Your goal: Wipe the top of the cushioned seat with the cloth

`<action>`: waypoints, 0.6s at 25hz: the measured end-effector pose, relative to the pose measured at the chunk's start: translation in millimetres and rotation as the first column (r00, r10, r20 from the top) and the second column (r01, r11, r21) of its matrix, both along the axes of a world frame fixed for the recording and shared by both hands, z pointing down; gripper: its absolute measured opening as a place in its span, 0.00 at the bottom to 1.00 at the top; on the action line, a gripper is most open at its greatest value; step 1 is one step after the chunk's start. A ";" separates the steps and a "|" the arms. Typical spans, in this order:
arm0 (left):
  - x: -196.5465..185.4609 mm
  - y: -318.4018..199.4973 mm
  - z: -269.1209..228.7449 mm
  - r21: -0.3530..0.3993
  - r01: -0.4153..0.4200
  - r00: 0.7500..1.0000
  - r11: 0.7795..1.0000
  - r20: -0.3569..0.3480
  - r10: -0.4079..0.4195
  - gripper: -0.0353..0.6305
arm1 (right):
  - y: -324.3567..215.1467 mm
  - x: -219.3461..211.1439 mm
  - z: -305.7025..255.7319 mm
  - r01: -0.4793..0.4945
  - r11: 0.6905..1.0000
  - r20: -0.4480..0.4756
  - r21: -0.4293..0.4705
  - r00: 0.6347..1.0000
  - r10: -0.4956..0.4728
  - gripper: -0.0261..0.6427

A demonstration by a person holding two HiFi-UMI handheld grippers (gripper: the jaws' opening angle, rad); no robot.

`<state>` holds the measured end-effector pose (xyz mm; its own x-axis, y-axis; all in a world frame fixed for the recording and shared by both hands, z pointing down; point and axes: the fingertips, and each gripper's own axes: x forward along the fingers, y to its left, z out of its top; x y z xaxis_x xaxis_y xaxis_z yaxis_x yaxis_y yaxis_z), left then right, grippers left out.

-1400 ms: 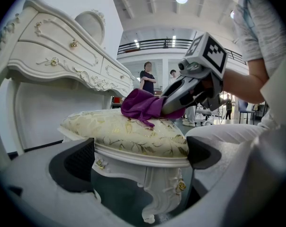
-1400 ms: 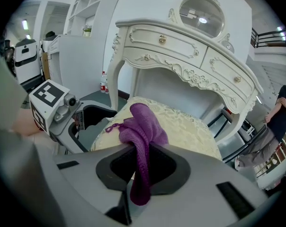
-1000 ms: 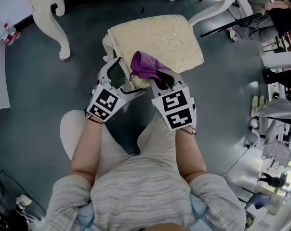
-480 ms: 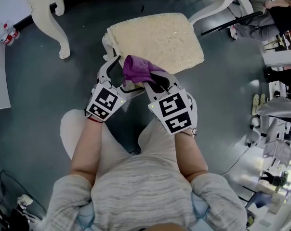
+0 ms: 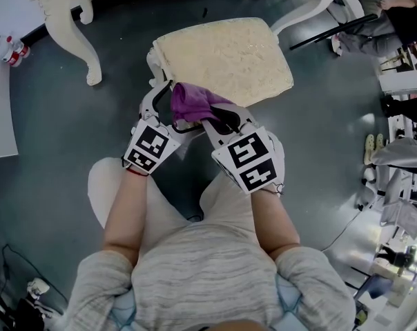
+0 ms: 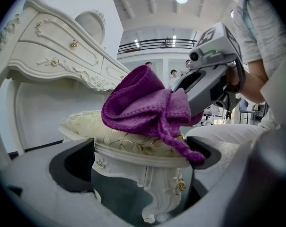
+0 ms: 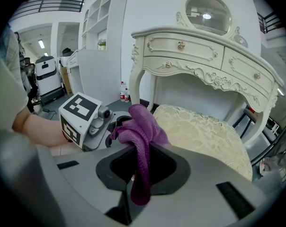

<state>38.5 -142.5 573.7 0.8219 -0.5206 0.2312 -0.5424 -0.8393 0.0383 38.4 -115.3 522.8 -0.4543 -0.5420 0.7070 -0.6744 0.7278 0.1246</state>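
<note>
A cream cushioned seat (image 5: 229,57) on a white carved stool stands on the dark floor ahead of me. My right gripper (image 5: 212,114) is shut on a purple cloth (image 5: 191,102), which bunches up over the seat's near left corner. In the right gripper view the cloth (image 7: 140,131) hangs down between the jaws, with the seat (image 7: 200,131) beyond. My left gripper (image 5: 175,110) is open just left of it, and its jaws straddle the stool's corner (image 6: 147,174) below the cloth (image 6: 143,105) without holding anything.
A white dressing table (image 7: 204,56) stands behind the stool, and one of its carved legs (image 5: 67,19) is at the far left. Small bottles (image 5: 12,47) sit on the floor at the left. A seated person (image 5: 395,12) is at the far right. My knees are just below the grippers.
My right gripper has carried the cloth leftward and back toward the seat's near left corner. The left gripper has hardly moved.
</note>
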 end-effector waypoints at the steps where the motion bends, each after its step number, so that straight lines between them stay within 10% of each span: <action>1: -0.1 0.1 0.0 0.000 0.000 1.000 1.000 0.001 0.000 0.94 | 0.3 -0.7 -0.4 0.004 1.000 0.009 -0.002 1.000 -0.004 0.12; 15: -7.0 8.2 -15.6 -0.065 0.006 0.999 0.998 -0.052 -0.009 0.94 | -5.4 -7.2 -37.3 0.053 0.998 0.436 -0.034 0.900 -0.034 0.12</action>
<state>31.4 -134.3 558.0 0.8298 -0.5122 0.2215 -0.5446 -0.8299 0.1212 31.2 -120.7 485.5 -0.7442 -0.4878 0.4563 -0.6217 0.7557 -0.2061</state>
